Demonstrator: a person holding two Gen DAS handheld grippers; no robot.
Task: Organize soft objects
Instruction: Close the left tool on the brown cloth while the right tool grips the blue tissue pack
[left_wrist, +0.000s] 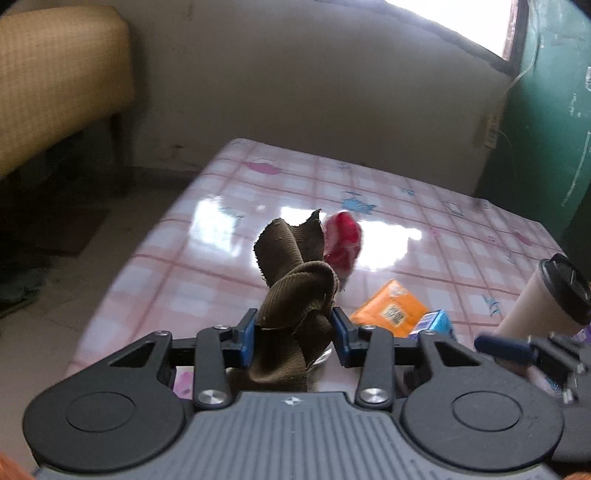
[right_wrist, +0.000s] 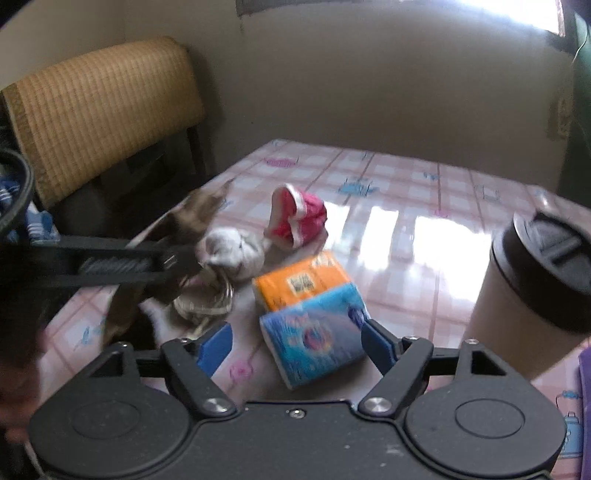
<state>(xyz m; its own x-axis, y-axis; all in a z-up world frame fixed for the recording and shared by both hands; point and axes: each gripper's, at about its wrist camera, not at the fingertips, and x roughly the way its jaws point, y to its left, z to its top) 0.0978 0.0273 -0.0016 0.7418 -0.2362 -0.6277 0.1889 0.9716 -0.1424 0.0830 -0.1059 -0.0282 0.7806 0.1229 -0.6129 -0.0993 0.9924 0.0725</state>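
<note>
Gripping brown cloth w/ left tool; right prob. empty.

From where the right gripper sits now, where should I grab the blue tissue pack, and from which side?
Take the blue tissue pack across its short width, at its near half. It lies flat on the table, slanted, its long sides already roughly facing the open right gripper. Come straight forward and down from the near edge. The far end touches the orange pack, so gripping there would likely catch both.

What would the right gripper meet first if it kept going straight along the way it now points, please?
Most likely the blue tissue pack, lying on the table between the right gripper's open fingers; the orange pack lies just beyond it.
</note>
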